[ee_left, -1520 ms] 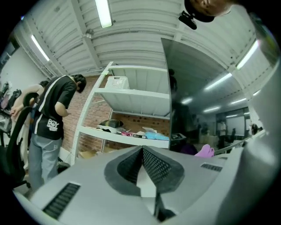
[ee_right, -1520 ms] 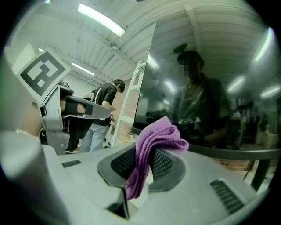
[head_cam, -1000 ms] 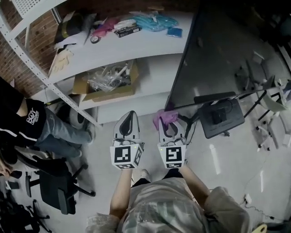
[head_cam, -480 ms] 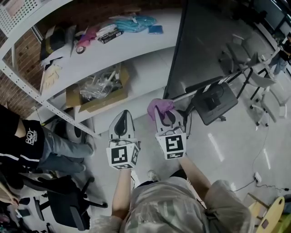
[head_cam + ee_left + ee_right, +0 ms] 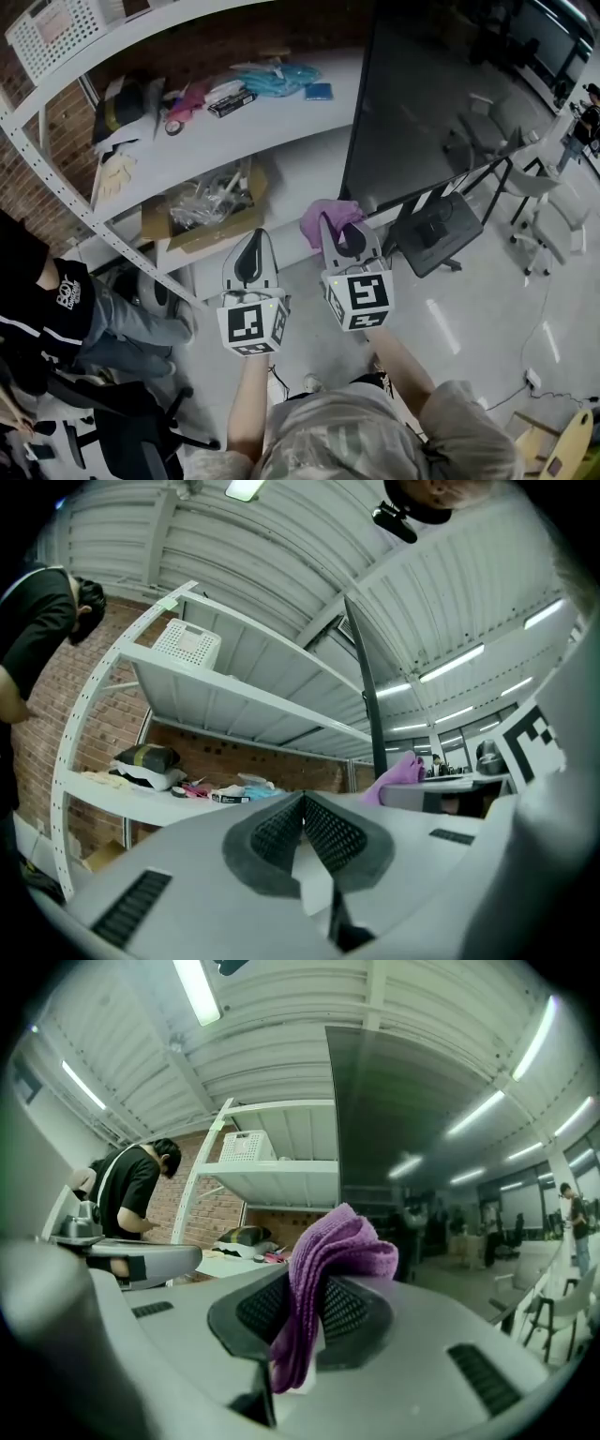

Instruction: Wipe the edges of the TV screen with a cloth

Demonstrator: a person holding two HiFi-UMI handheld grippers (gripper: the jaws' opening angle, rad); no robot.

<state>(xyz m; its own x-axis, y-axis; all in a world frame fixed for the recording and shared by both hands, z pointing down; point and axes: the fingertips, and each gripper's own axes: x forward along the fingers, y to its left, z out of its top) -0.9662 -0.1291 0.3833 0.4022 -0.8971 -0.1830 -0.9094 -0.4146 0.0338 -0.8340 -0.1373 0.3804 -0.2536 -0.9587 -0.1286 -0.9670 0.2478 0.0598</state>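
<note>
Purple cloth [image 5: 337, 1251] is being gripped between the clenched fingers of the right gripper [image 5: 341, 232], its folded top standing above them near the lower corner of the dark TV screen [image 5: 431, 103]. The fingers of the left gripper [image 5: 302, 801] are being held pressed together, nothing between them. A cardboard box [image 5: 217, 232] on the lower shelf [image 5: 305, 169] is holding crumpled clear plastic; a white perforated basket [image 5: 56, 28] is sitting higher up. White print on a seated person's black shirt [image 5: 37, 291] is being shown too small to read.

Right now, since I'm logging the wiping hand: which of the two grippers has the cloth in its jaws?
The right gripper: its jaws are shut on the purple cloth. The left gripper has its jaws together, empty.
</note>
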